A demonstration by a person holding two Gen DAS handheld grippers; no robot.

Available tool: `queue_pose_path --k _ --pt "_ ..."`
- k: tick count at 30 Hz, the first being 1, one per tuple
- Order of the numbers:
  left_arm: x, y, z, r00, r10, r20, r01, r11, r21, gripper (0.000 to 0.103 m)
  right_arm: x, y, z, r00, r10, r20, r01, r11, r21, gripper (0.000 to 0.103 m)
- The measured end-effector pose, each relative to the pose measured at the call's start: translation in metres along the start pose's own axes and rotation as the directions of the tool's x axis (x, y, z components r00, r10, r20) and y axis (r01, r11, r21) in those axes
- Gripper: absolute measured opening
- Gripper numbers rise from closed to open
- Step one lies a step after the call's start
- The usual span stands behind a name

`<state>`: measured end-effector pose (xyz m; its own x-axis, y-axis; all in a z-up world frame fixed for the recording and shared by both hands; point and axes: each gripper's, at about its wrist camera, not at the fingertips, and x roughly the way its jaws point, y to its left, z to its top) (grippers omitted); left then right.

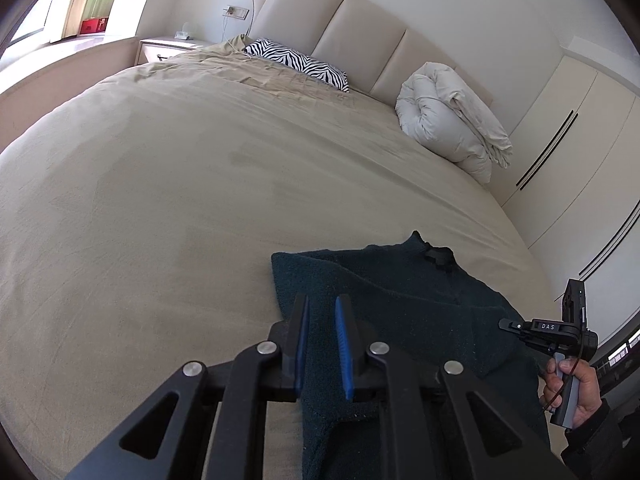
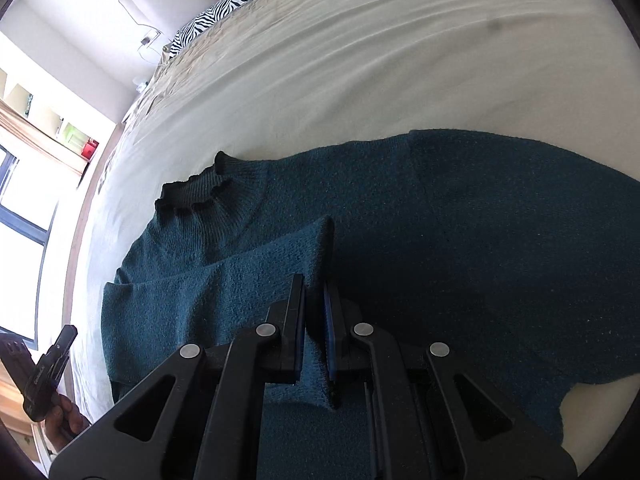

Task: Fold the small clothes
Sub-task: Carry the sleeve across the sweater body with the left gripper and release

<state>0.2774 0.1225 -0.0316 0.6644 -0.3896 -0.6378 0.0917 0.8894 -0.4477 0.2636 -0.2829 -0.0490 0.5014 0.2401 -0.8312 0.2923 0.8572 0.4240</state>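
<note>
A dark teal knit sweater (image 1: 400,304) lies on the beige bed (image 1: 160,208) near its front right edge. In the right wrist view the sweater (image 2: 460,248) lies spread with its ribbed collar (image 2: 192,192) at the left. My right gripper (image 2: 314,292) is shut on a raised fold of the sweater, a sleeve end (image 2: 280,256) that stands up between the jaws. My left gripper (image 1: 322,308) is open, its blue pads a small gap apart, and hovers over the sweater's left edge with nothing in it. The right gripper also shows in the left wrist view (image 1: 552,332), held by a hand.
A zebra-print pillow (image 1: 298,62) and a rolled white duvet (image 1: 452,128) lie at the head of the bed by the padded headboard (image 1: 352,28). A nightstand (image 1: 168,46) stands at the far left. White wardrobe doors (image 1: 568,152) stand to the right.
</note>
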Motion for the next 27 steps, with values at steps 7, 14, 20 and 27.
queue_pose_path --k 7,14,20,27 --pt "0.026 0.008 0.001 0.999 -0.019 -0.05 0.018 0.999 -0.03 0.015 -0.001 -0.02 -0.003 1.0 -0.017 0.005 0.017 1.0 0.014 0.007" --pt "0.048 0.006 0.005 0.996 -0.04 -0.077 0.038 0.999 -0.03 0.015 0.011 -0.022 -0.006 1.0 -0.011 -0.012 0.011 1.0 0.012 0.007" --pt "0.092 0.018 0.012 0.986 -0.018 -0.166 0.011 0.999 -0.039 0.015 0.013 -0.028 -0.008 1.0 0.029 -0.01 -0.028 0.999 0.046 0.007" --pt "0.106 0.024 0.017 0.981 -0.039 -0.189 0.03 0.998 -0.049 0.005 0.011 -0.042 -0.011 0.995 0.099 -0.01 -0.097 0.992 0.085 0.008"
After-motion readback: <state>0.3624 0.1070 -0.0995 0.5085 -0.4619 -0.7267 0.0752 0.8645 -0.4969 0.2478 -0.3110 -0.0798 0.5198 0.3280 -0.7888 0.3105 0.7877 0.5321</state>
